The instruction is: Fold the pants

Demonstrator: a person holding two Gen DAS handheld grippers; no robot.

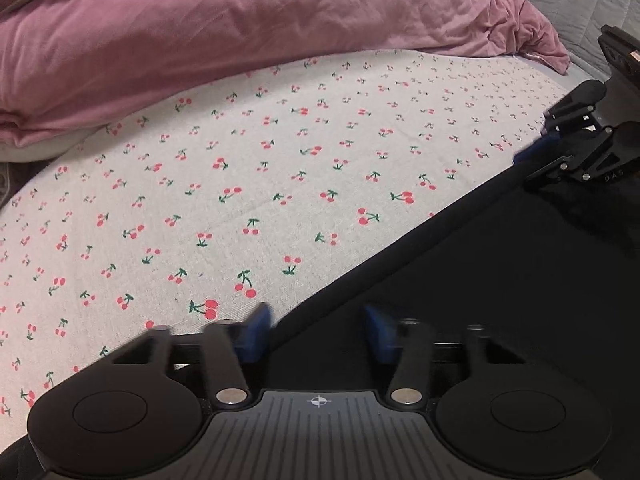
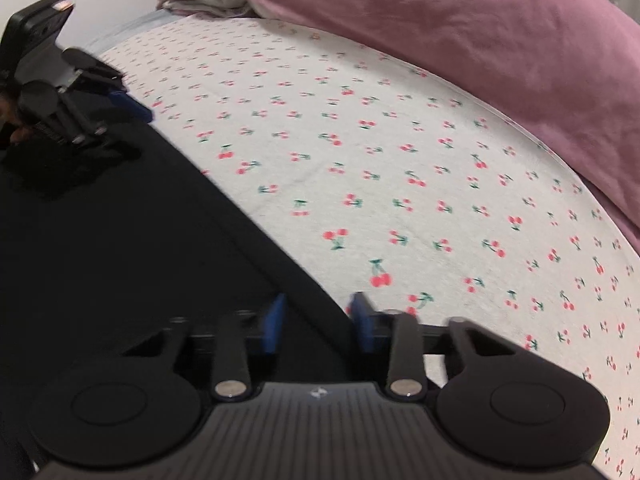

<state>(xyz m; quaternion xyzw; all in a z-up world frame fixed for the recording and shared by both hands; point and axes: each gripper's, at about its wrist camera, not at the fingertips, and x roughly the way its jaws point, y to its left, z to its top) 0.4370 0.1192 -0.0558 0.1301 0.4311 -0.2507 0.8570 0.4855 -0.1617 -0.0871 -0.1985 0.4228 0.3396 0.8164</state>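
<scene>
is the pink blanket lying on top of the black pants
No. The pink blanket sits apart at the far side of the cherry-print sheet; the black pants lie bare.

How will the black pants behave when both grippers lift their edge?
The black pants lie flat like soft cloth, so they will probably sag between the left gripper and right gripper. They look light and may slide over the cherry-print sheet.

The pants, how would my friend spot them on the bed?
Find the bedsheet printed with little red cherries, below the big pink duvet. The pants lie flat on that sheet near both grippers. They are plain black, with a straight edge and no pattern.
</scene>
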